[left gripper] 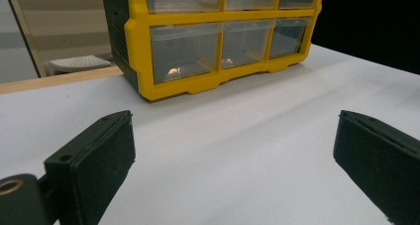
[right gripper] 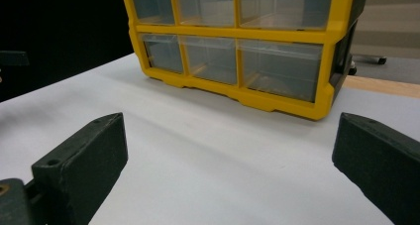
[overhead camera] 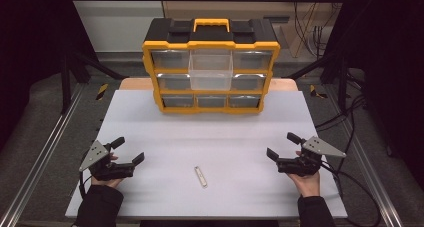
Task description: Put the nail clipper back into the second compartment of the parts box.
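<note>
A yellow and black drawer cabinet [overhead camera: 210, 66] stands at the far middle of the white table [overhead camera: 210, 137]. Its clear top-middle drawer [overhead camera: 210, 72] is pulled out toward me. A small flat metal strip [overhead camera: 200, 176] lies on the table near the front, between my hands. My left gripper [overhead camera: 128, 150] rests at the front left, open, nothing between its jaws. My right gripper [overhead camera: 283, 145] rests at the front right, also open and empty. The cabinet's lower drawers [left gripper: 218, 46] show ahead in the left gripper view, and the cabinet [right gripper: 237, 51] also stands ahead in the right gripper view.
Black frame posts [overhead camera: 67, 72] and aluminium rails [overhead camera: 45, 147] flank the table. Cables [overhead camera: 350, 122] trail over the right side. A wooden board edge [overhead camera: 135, 83] shows behind the white table top.
</note>
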{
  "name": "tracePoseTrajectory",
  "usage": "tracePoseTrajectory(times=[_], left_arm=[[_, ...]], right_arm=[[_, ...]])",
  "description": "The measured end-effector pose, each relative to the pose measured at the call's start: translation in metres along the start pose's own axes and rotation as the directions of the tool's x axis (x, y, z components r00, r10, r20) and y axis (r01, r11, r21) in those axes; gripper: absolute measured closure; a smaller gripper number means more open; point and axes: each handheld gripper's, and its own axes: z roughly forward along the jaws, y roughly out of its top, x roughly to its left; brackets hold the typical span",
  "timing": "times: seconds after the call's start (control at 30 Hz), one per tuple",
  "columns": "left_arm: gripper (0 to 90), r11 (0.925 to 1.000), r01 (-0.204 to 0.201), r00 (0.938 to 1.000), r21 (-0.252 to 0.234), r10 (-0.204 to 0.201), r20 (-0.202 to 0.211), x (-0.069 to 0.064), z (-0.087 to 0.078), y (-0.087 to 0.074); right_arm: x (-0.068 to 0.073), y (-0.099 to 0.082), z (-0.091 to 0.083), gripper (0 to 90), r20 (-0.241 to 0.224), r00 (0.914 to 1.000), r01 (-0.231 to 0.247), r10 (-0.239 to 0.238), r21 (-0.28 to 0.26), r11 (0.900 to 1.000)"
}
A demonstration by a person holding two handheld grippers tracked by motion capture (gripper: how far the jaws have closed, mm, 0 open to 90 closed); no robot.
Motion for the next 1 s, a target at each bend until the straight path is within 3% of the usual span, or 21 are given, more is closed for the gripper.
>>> tracePoseTrajectory(times=[0.5,1.0], left_arm=[[2.6,1.0,0.002,0.9999,0.009,-0.002,-0.011,0.001,0.0,0.0],[2.6,0.9999,0.001,0.9999,0.014,0.0,-0.015,0.001,0.001,0.0]], right_arm=[[0.024,0.011,0.014,1.2,-0.036,0.9989,0.031,-0.029,0.052,0.9982],[0.049,0.014,0.039,1.2,-0.077,0.9961,0.051,-0.043,0.109,0.9928]])
